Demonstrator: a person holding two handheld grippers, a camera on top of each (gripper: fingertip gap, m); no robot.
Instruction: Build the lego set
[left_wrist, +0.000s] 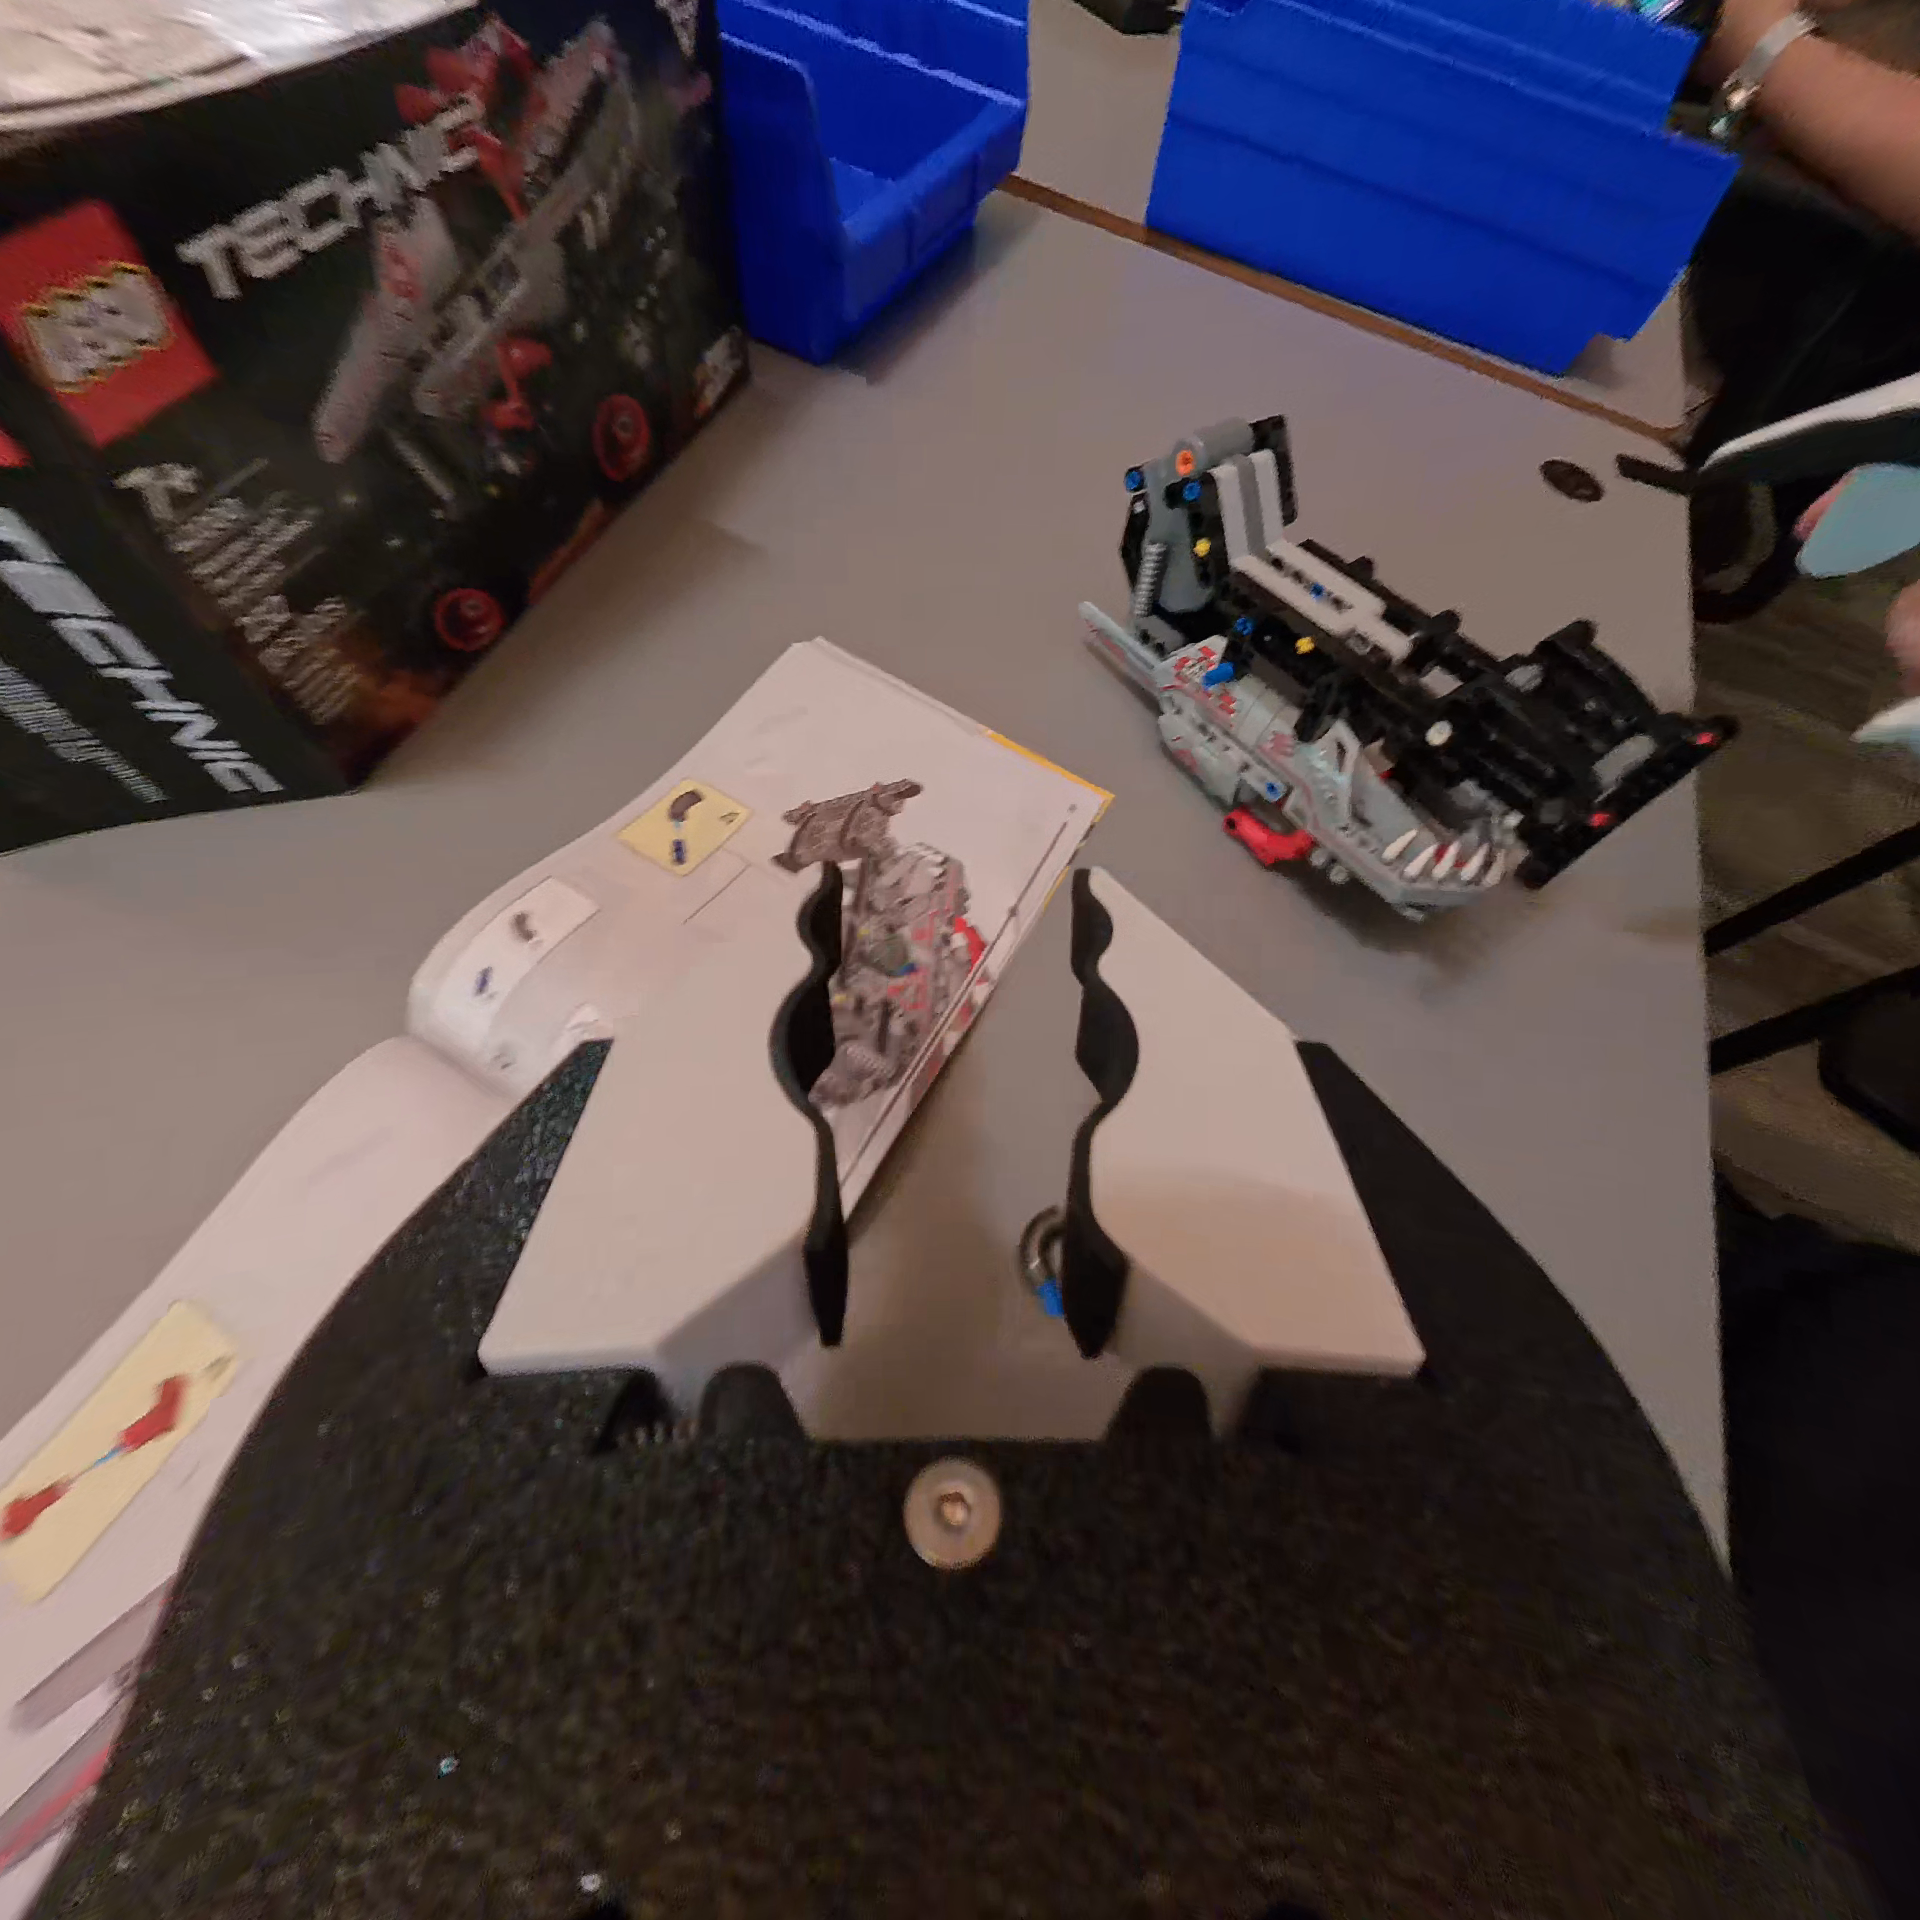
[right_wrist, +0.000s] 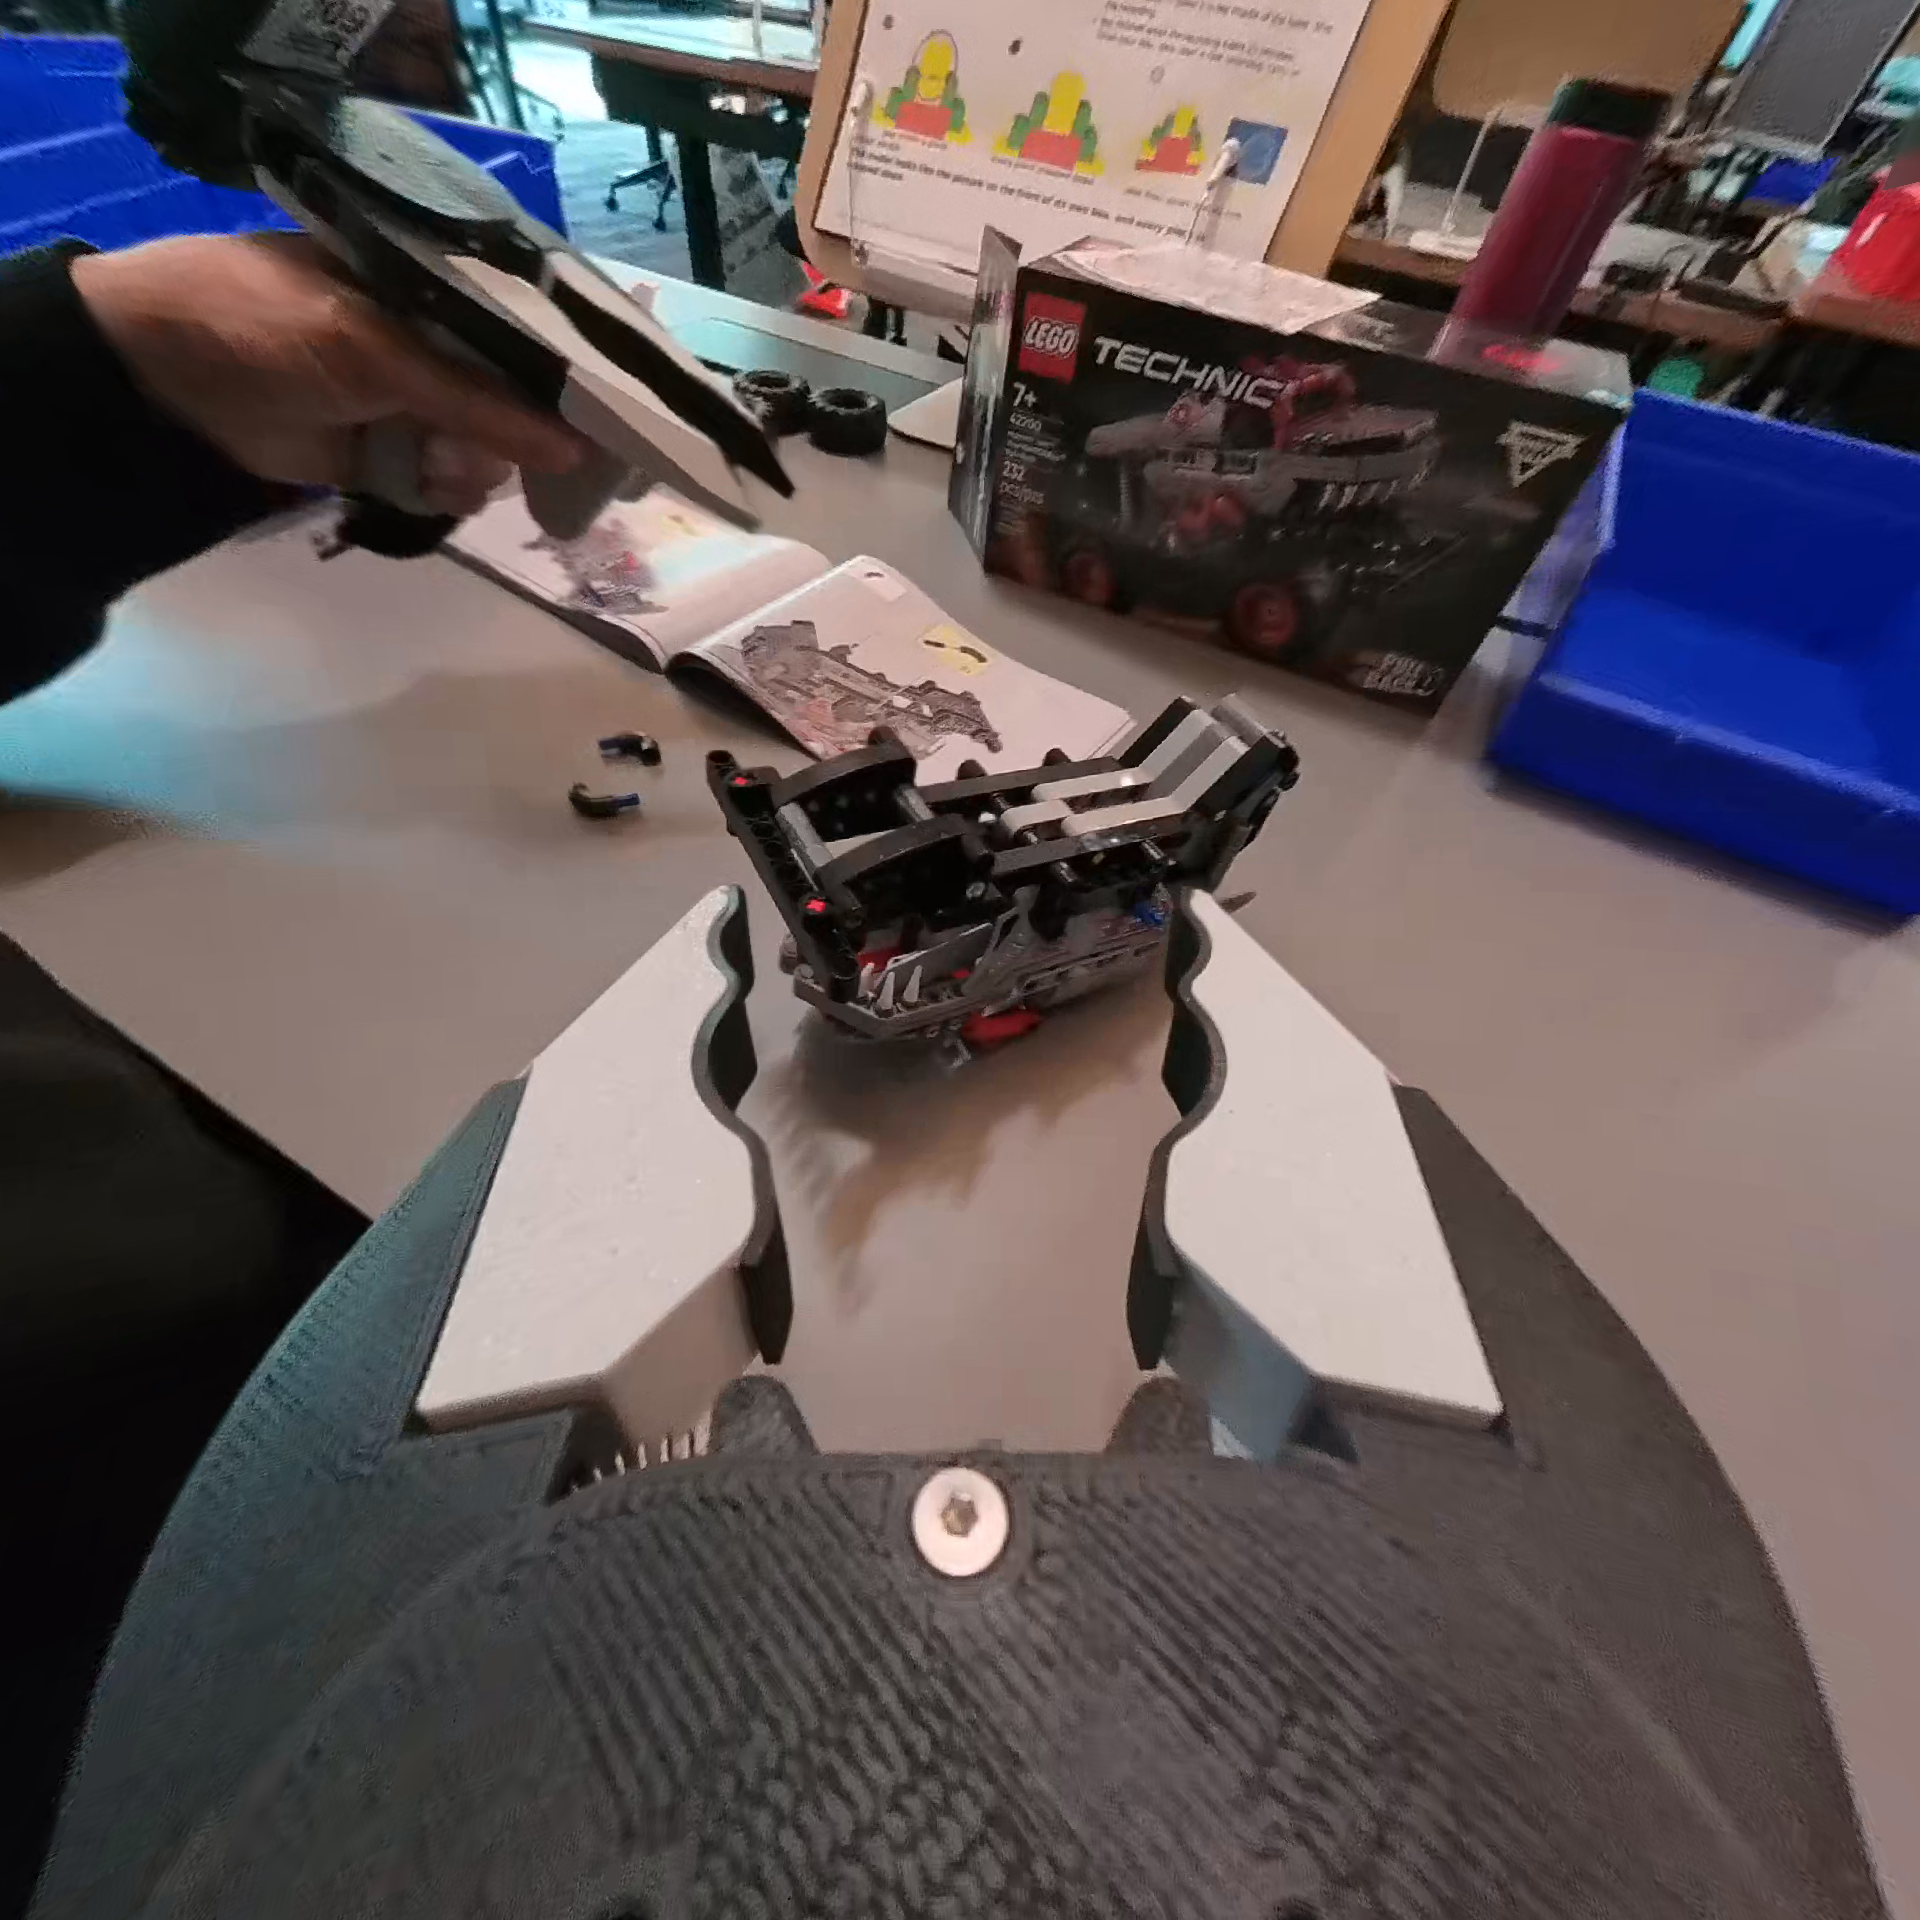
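The partly built grey, black and red lego model (right_wrist: 997, 873) lies on the grey table (right_wrist: 1455, 1039), just beyond my open right gripper (right_wrist: 961, 920), whose fingertips flank its near end without touching it. The model also shows in the left wrist view (left_wrist: 1382, 707), far right. My left gripper (left_wrist: 951, 904) is open and empty, held above the open instruction booklet (left_wrist: 707, 852). A small curved piece with a blue pin (left_wrist: 1041, 1273) lies on the table below it. In the right wrist view the left gripper (right_wrist: 764, 494) hovers over the booklet (right_wrist: 894, 665), with two small black pieces (right_wrist: 629, 746) (right_wrist: 603, 800) nearby.
The lego box (right_wrist: 1278, 488) stands behind the booklet, with two black tyres (right_wrist: 810, 400) to its left. Blue bins (right_wrist: 1745, 665) (left_wrist: 862, 177) (left_wrist: 1423, 177) line the table's far side. A person's arm (left_wrist: 1787, 83) rests by one bin. The table edge (left_wrist: 1704, 935) runs close to the model.
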